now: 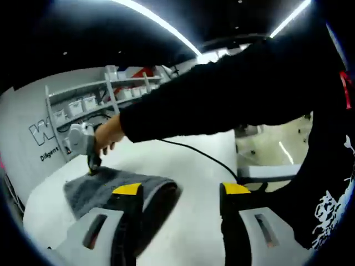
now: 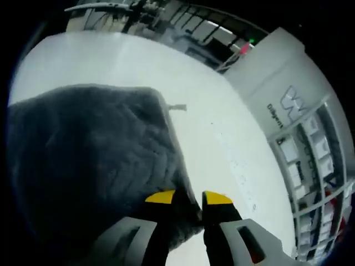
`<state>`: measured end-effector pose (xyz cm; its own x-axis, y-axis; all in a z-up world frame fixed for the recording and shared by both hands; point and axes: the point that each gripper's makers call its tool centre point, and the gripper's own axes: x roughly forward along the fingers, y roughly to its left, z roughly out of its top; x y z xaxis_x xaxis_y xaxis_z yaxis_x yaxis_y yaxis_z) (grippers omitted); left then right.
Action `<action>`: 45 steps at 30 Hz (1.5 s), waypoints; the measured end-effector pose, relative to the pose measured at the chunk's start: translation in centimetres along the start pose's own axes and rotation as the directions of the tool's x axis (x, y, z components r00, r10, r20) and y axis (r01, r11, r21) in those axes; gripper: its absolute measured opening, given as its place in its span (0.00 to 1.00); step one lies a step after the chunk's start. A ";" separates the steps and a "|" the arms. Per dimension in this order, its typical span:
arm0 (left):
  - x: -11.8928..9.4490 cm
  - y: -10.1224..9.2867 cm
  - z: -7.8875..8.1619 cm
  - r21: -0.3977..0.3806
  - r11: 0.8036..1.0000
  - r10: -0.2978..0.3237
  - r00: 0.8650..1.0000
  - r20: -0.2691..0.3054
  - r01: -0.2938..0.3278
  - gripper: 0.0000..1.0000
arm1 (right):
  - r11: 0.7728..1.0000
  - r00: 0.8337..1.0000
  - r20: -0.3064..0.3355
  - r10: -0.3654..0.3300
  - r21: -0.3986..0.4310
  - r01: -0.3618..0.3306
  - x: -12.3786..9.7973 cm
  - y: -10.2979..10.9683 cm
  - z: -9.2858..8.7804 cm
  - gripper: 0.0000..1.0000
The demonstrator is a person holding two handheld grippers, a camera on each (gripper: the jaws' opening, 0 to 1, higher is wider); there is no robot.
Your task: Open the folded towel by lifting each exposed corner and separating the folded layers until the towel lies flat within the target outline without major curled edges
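One white table [image 1: 199, 183], one grey towel [image 2: 89, 166] lying folded on it, bare tabletop running wide past its edges. Right gripper [image 2: 188, 198] pinches the towel's corner edge; left gripper [image 1: 182, 189] hangs spread, grasping nothing, just beside the towel.

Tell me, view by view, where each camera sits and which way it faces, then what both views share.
Left gripper view: rides the left gripper, jaws open, facing across the white table toward shelves; a black sleeve and a hand hold the right gripper at the towel's far corner.
Right gripper view: rides the right gripper, looking down its jaws at the towel corner, jaws nearly closed on it; no body part shows.
Shared: the grey towel, table, shelves.
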<state>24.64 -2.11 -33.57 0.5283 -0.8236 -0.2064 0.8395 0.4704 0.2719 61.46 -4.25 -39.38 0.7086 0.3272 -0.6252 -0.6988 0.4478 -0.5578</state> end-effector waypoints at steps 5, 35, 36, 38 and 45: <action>-2.4 6.9 1.4 -0.125 0.979 0.176 0.976 0.130 -0.160 1.00 | 0.991 0.989 0.124 -0.082 0.115 0.068 -2.9 -1.7 2.1 0.70; -9.7 16.9 -2.1 -0.247 0.917 0.323 0.946 -0.001 -0.314 1.00 | 0.872 0.806 0.376 -0.458 0.368 0.324 -29.8 8.8 -0.1 1.00; -9.8 17.0 -2.1 -0.248 0.917 0.322 0.947 -0.002 -0.312 1.00 | 0.866 0.802 0.376 -0.464 0.383 0.322 -30.1 9.0 -0.4 1.00; -9.9 17.1 -2.2 -0.247 0.918 0.320 0.948 -0.001 -0.310 1.00 | 0.864 0.801 0.380 -0.462 0.395 0.311 -30.3 9.5 -0.7 1.00; -10.5 17.0 -2.1 -0.243 0.921 0.319 0.948 0.016 -0.306 1.00 | 0.828 0.793 0.431 -0.431 0.538 0.158 -30.4 11.5 -1.1 1.00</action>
<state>33.63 15.15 -28.74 0.7665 -0.6354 -0.0936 0.6420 0.7620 0.0851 31.80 -9.96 -27.37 0.9051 0.4247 -0.0199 -0.4141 0.8701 -0.2673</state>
